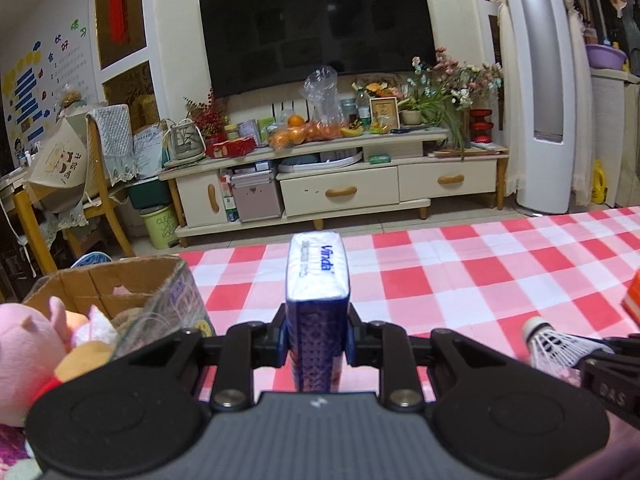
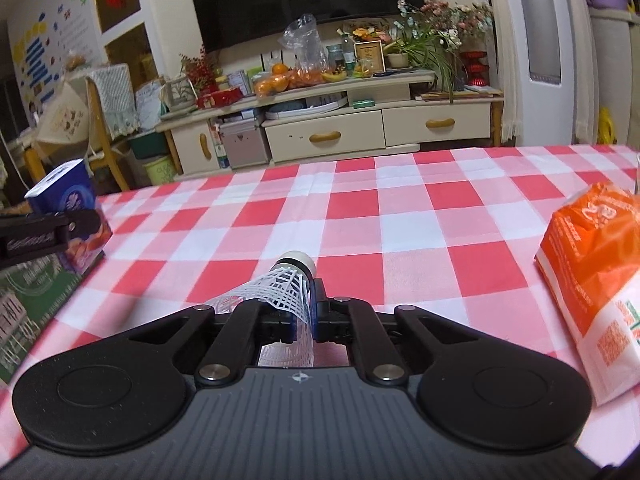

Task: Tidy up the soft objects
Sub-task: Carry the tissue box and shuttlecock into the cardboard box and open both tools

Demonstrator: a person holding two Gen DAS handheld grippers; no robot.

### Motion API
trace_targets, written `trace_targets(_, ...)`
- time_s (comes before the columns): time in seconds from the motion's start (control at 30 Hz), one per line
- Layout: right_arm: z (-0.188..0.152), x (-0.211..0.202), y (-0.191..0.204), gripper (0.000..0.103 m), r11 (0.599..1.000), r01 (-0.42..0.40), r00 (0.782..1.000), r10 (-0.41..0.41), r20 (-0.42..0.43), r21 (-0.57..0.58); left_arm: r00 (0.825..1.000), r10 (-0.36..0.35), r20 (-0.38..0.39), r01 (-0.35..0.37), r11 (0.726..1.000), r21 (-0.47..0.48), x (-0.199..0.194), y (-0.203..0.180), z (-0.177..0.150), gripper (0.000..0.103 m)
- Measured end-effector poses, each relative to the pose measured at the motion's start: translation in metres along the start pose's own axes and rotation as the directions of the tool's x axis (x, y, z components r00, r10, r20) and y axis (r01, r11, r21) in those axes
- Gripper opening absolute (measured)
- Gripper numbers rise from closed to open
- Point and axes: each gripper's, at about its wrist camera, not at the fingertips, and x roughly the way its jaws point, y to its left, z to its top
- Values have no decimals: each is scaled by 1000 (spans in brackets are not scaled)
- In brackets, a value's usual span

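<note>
My left gripper (image 1: 316, 340) is shut on a blue Vinda tissue pack (image 1: 316, 280), held upright above the red-and-white checked tablecloth (image 1: 460, 272). The pack also shows at the far left of the right wrist view (image 2: 66, 196). A cardboard box (image 1: 120, 292) sits to its left, with a pink plush toy (image 1: 24, 356) and other soft toys in it. My right gripper (image 2: 302, 320) is shut on a white plastic shuttlecock (image 2: 286, 284), cork end pointing forward; it also shows in the left wrist view (image 1: 556, 344).
An orange-and-white plastic pack (image 2: 600, 272) lies on the cloth at the right. Beyond the table's far edge stand a TV cabinet (image 1: 340, 184), a wooden chair (image 1: 96, 184) and a white tower fan (image 1: 540, 120).
</note>
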Motion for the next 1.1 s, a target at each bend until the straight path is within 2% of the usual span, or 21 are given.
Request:
trace_targets(0.27, -1, -20, 4, 6, 995, -67, 997, 65, 29, 77, 999, -32, 20, 32, 999, -18, -26, 16, 2, 23)
trace_targets(0.5, -9, -34, 21, 6, 991, -95, 995, 92, 33, 97, 998, -44, 47, 46, 998, -40, -43, 34, 2, 23)
trace_targets(0.77, -15, -48, 46, 6, 991, -116, 993, 114, 32, 73, 996, -75, 52, 79, 994, -74, -51, 55, 4, 23)
trace_targets(1.1, 2, -70, 92, 6, 984, -177, 981, 173, 85, 34, 991, -113, 65, 120, 987, -104, -62, 83, 9, 23)
